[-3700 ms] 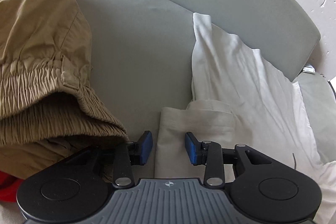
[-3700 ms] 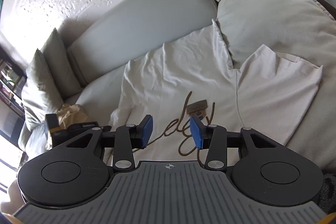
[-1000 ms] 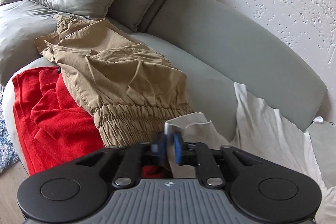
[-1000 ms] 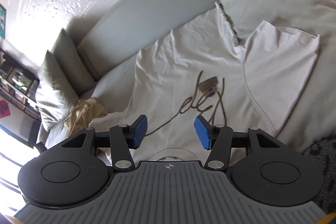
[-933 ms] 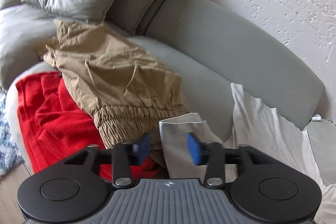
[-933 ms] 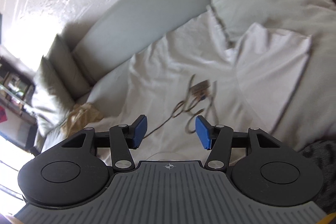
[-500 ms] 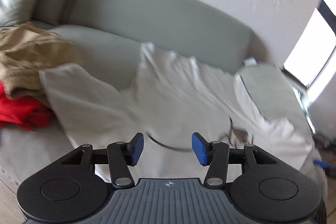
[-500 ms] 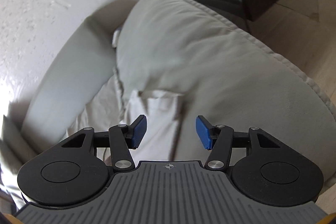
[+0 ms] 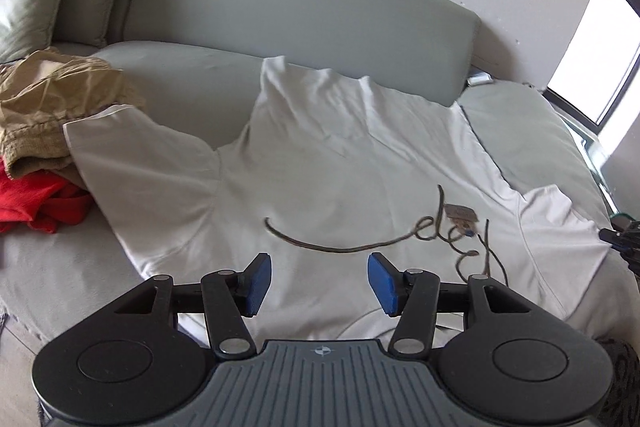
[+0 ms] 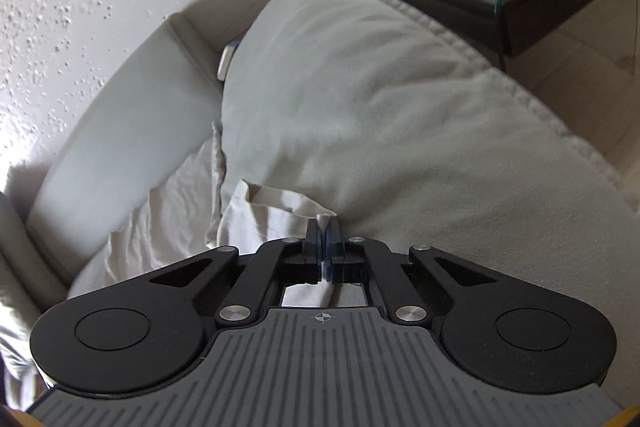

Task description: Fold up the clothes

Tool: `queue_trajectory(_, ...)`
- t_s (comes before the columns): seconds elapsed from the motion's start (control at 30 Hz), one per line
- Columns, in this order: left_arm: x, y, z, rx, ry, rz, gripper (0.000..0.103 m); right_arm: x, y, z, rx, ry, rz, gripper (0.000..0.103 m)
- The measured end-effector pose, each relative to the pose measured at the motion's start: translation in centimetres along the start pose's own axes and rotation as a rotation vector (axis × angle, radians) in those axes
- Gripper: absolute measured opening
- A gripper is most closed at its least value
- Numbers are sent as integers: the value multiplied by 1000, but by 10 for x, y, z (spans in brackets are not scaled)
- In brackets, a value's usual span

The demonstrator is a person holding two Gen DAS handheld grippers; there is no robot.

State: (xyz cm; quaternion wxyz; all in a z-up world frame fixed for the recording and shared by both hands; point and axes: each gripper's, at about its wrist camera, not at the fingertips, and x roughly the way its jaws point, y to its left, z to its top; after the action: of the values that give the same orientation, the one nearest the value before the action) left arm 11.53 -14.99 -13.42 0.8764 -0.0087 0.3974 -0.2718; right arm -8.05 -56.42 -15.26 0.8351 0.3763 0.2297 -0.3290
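While the white T-shirt [image 9: 340, 163] lies spread flat on the sofa [image 9: 280, 11], collar near and hem far, the right gripper [image 10: 323, 247] is closed on the edge of its right sleeve [image 10: 276, 211]. The left gripper [image 9: 318, 281] hovers wide and empty above the collar, so the shirt body lies left of the held sleeve. One second ago the right gripper was wide and the left one pinched the left sleeve [image 9: 136, 147], which now lies flat.

matt white cloth t-shirt [image 9: 328, 155]
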Motion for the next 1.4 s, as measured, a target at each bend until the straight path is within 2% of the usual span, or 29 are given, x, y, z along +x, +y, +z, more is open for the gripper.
queue_trajectory(0.13,-3,8,-1,-27,-3,-2,52,-20,35,-5,-138,-70,9,1)
queue_trajectory(0.3,-5,10,-2,-40,-12,-22,52,-35,107,-33,-481,-88,80,1)
queue_trajectory(0.43,-9,18,-4,-56,-22,-24,52,-29,152,-90,-780,-26,141,1)
queue_trajectory(0.53,-12,25,-5,-68,-25,-14,52,-10,165,-130,-883,99,168,2)
queue_trajectory(0.57,-12,28,-5,-72,-25,-12,52,-3,166,-141,-896,152,168,5)
queue_trajectory(0.6,-13,30,-5,-75,-25,-10,53,4,166,-150,-900,207,160,8)
queue_trajectory(0.63,-14,33,-6,-79,-25,-8,53,9,165,-156,-894,257,149,18)
queue_trajectory(0.67,-15,35,-6,-84,-26,-6,53,11,163,-159,-879,284,144,27)
queue_trajectory(0.73,-14,41,-7,-102,-23,2,53,8,156,-158,-832,304,147,32)
queue_trajectory(0.8,-12,47,-7,-124,-17,10,53,-2,149,-144,-739,279,171,32)
queue_trajectory(0.9,-9,50,-8,-140,-7,13,53,-17,141,-118,-628,155,181,32)
queue_trajectory(0.97,-8,51,-9,-147,-1,13,53,-5,139,-108,-636,128,111,32)
queue_trajectory(1.03,-10,53,-10,-155,-4,21,53,21,132,-112,-712,189,-41,28)
queue_trajectory(1.1,-14,62,-8,-168,-22,36,53,44,118,-120,-756,275,-223,11)
queue_trajectory(1.13,-16,68,-7,-178,-33,45,53,43,113,-120,-734,276,-237,6)
queue_trajectory(1.2,-18,84,-2,-209,-57,71,53,33,113,-112,-669,279,-225,7)
queue_trajectory(1.23,-19,93,2,-232,-79,83,53,27,115,-108,-636,281,-200,16)
queue_trajectory(1.27,-21,103,6,-255,-100,96,53,19,117,-105,-600,274,-157,25)
queue_trajectory(1.37,-28,129,22,-271,-207,165,53,-13,121,-94,-502,234,-3,36)
queue_trajectory(1.4,-30,137,27,-276,-243,189,53,-22,123,-92,-470,231,40,36)
